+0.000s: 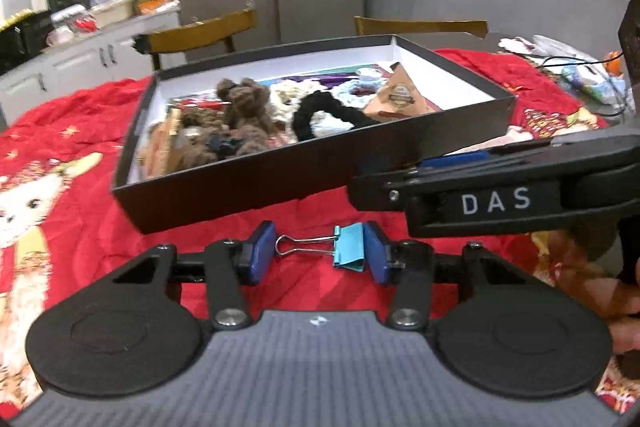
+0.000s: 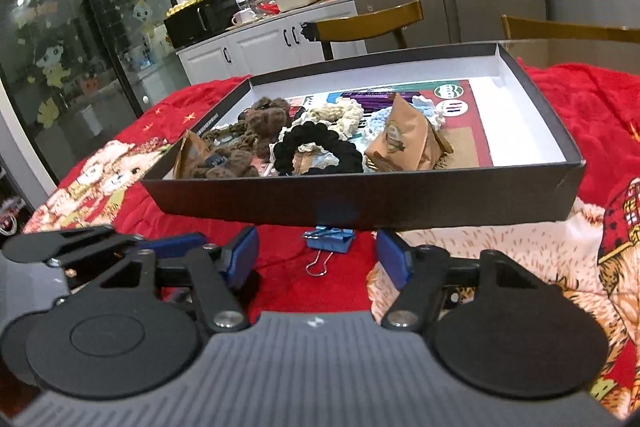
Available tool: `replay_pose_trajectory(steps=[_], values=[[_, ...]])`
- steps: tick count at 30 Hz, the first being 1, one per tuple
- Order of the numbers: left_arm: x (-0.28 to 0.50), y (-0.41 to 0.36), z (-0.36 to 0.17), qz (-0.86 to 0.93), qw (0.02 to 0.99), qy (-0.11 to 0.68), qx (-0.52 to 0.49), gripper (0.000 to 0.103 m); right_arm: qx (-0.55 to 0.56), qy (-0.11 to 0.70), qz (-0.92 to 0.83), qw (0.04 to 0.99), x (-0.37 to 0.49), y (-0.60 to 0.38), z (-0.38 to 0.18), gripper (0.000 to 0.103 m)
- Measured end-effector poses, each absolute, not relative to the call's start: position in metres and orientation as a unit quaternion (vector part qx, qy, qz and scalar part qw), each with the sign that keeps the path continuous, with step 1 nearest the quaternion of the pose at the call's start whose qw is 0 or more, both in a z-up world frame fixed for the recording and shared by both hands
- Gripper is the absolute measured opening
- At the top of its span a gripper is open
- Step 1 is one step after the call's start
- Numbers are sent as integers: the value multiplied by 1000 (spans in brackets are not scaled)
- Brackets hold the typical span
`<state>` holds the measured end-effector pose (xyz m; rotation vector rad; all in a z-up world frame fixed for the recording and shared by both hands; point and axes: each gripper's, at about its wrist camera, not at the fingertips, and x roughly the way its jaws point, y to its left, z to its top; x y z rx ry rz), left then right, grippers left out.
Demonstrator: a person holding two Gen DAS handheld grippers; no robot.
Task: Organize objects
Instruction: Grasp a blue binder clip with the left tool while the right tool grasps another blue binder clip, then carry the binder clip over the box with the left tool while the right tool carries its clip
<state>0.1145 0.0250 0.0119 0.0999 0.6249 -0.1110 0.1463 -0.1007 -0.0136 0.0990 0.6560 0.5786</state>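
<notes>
I see the red printed blanket (image 1: pixel 80 131) covering the whole table, and on it, in the middle of both frames, the shallow black box (image 2: pixel 360 199) with white inside walls. It already holds crocheted scrunchies, brown yarn pieces and small kraft packets, so I judge it is the place where loose things are collected.

In the left wrist view the right gripper (image 1: pixel 480 203) enters from the right edge, low over the blanket. In its own view, lower centre, its pads stand apart with nothing pressed, and a blue binder clip (image 2: pixel 330 241) lies beyond them, touching the box's front wall, wire handle towards the camera.

The left gripper (image 1: pixel 324 253), lower centre of its frame, has a turquoise binder clip (image 1: pixel 349 247) between its pads. The clip lies across the frame, handle to the left, body to the right against the right pad; the left pad looks just beside the handle, so I cannot tell if it is clamped.
</notes>
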Motion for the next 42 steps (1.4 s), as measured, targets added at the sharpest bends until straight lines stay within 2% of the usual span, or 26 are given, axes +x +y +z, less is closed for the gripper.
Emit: replay_pose_trajectory(steps=[6, 10, 13, 29, 38, 42], values=[[117, 35, 12, -6, 951, 309, 25, 54, 29, 314, 268, 910, 146, -95, -16, 65], [118, 35, 12, 9, 951, 309, 27, 55, 19, 312, 247, 917, 145, -93, -15, 51], [117, 32, 11, 11, 951, 307, 37, 55, 9, 311, 224, 924, 145, -92, -15, 30], [119, 36, 11, 24, 951, 309, 25, 55, 49, 305, 234, 922, 145, -105, -14, 29], [114, 40, 15, 28, 955, 294, 4, 55, 44, 255, 261, 930, 130, -104, -2, 29], [110, 40, 20, 21, 960, 278, 3, 54, 74, 231, 278, 929, 127, -114, 12, 29]])
